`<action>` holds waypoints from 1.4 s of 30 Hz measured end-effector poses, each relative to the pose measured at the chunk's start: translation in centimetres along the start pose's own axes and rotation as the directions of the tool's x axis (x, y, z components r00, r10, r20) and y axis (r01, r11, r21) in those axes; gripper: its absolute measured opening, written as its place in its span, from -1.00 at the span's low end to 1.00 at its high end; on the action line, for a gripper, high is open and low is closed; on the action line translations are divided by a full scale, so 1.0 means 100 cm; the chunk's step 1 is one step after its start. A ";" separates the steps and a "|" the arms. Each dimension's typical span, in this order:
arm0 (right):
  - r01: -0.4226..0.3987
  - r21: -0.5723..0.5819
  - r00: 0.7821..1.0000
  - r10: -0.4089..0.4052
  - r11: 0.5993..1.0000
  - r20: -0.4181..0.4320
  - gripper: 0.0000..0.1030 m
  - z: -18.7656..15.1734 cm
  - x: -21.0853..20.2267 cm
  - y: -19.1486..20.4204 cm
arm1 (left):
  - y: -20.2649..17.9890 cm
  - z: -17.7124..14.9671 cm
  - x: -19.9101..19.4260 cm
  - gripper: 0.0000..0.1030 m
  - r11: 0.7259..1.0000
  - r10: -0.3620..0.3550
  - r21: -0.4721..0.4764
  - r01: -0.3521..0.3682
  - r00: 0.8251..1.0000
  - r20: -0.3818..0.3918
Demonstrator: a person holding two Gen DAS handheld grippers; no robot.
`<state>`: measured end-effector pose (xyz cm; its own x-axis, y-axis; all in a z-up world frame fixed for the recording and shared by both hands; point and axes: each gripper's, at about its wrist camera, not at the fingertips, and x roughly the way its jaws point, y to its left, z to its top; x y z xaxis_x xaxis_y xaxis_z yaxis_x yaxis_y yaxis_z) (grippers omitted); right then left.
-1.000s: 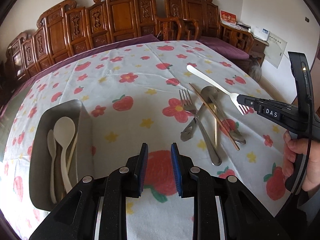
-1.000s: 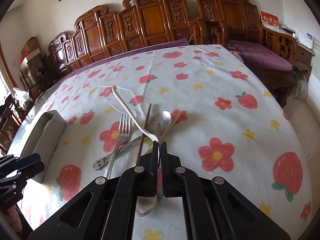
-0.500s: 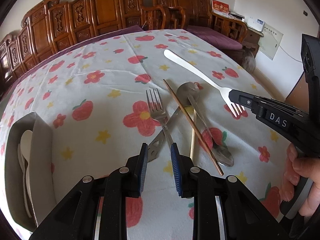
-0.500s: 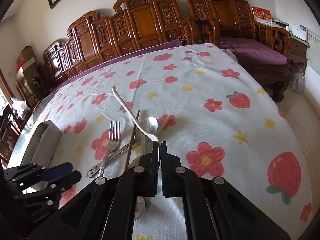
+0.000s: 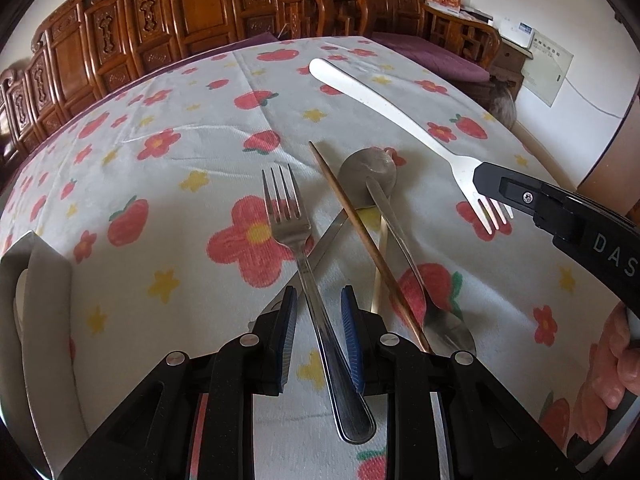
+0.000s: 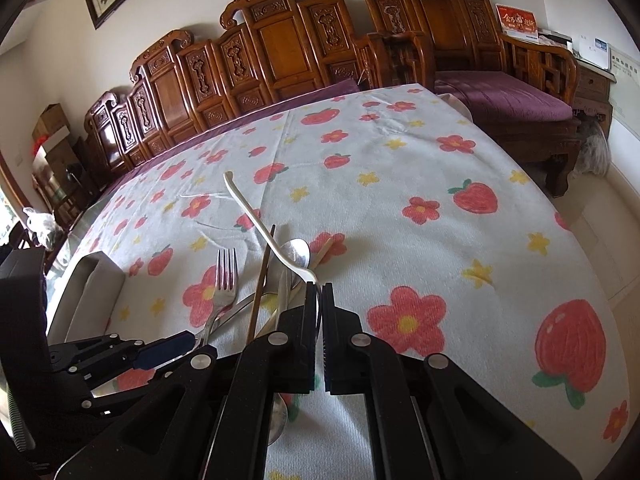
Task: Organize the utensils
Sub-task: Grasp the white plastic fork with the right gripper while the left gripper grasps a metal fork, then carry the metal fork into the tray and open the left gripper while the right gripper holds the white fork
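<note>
Utensils: the steel fork (image 5: 298,256) lies flat on the surface (image 5: 192,128), tines pointing away from the left tool (image 5: 319,334), handle running back between its two blue pads. A second ago this tool hung over bare cloth with the metal tray (image 5: 38,320) close on its left. It has since swung right and dropped in, so the fork handle now sits inside the gap. Jaws are parted, pads on either side of the handle; I cannot tell for certain whether either pad touches it yet. No grip made.

Just right of the fork handle: a brown chopstick (image 5: 360,236), a pale one under it, and two steel spoons (image 5: 370,174), all crossing. A flat steel piece passes under the fork near the left pad.

Right tool (image 6: 320,300): clamped on the tine end of the white fork (image 6: 260,226), held off the surface, handle pointing up and away. Position little changed over the last second.

Reading: left tool is aligned for a pick of the steel fork. Closing should catch the handle alone if the piece beneath stays down. Tray now sits far left of the tool, so a carry back follows.
</note>
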<state>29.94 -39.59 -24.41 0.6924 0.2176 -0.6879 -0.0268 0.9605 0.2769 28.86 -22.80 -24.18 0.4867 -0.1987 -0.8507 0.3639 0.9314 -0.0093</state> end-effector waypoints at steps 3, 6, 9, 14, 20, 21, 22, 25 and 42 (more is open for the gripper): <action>0.001 0.002 1.000 -0.001 1.000 0.000 -0.93 0.000 0.000 0.000 | -0.001 0.001 0.004 -0.65 1.000 0.009 0.006 -0.009 1.000 -0.003; 0.000 0.003 1.000 0.000 1.000 0.001 -0.93 0.000 0.000 0.000 | -0.002 0.002 0.005 -0.74 1.000 0.028 0.009 -0.028 1.000 0.005; 0.000 0.004 1.000 0.000 1.000 0.001 -0.93 0.000 0.001 0.000 | -0.001 0.002 0.005 -0.81 0.999 0.032 0.006 -0.032 0.999 0.008; -0.007 -0.004 1.000 0.007 1.000 0.003 -0.93 0.001 0.000 0.003 | 0.004 -0.002 0.002 -0.88 0.999 0.044 0.003 -0.044 0.999 -0.006; -0.009 -0.012 1.000 0.009 1.000 0.009 -0.93 0.002 -0.003 0.006 | 0.010 -0.005 -0.015 -0.88 0.998 0.057 0.011 -0.058 0.998 0.028; -0.010 -0.015 1.000 0.010 1.000 0.010 -0.93 0.002 -0.003 0.008 | 0.010 -0.004 -0.018 -0.88 0.998 0.061 0.013 -0.061 0.998 0.034; -0.010 -0.019 1.000 0.011 1.000 0.010 -0.93 0.002 -0.004 0.009 | 0.011 -0.004 -0.022 -0.88 0.998 0.064 0.015 -0.064 0.997 0.040; -0.012 -0.031 1.000 0.012 0.999 0.011 -0.93 0.001 -0.004 0.014 | 0.015 -0.003 -0.033 -0.88 0.997 0.074 0.013 -0.075 0.996 0.057; -0.040 -0.166 0.999 0.040 0.985 0.000 -0.93 -0.010 -0.009 0.068 | 0.076 -0.024 -0.093 -0.88 0.988 0.150 -0.065 -0.143 0.982 0.118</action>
<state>28.38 -33.05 -22.55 0.6904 0.2563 -0.6764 -0.1734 0.9665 0.1893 25.16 -13.10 -17.57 0.6261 -0.0914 -0.7744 0.2380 0.9681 0.0782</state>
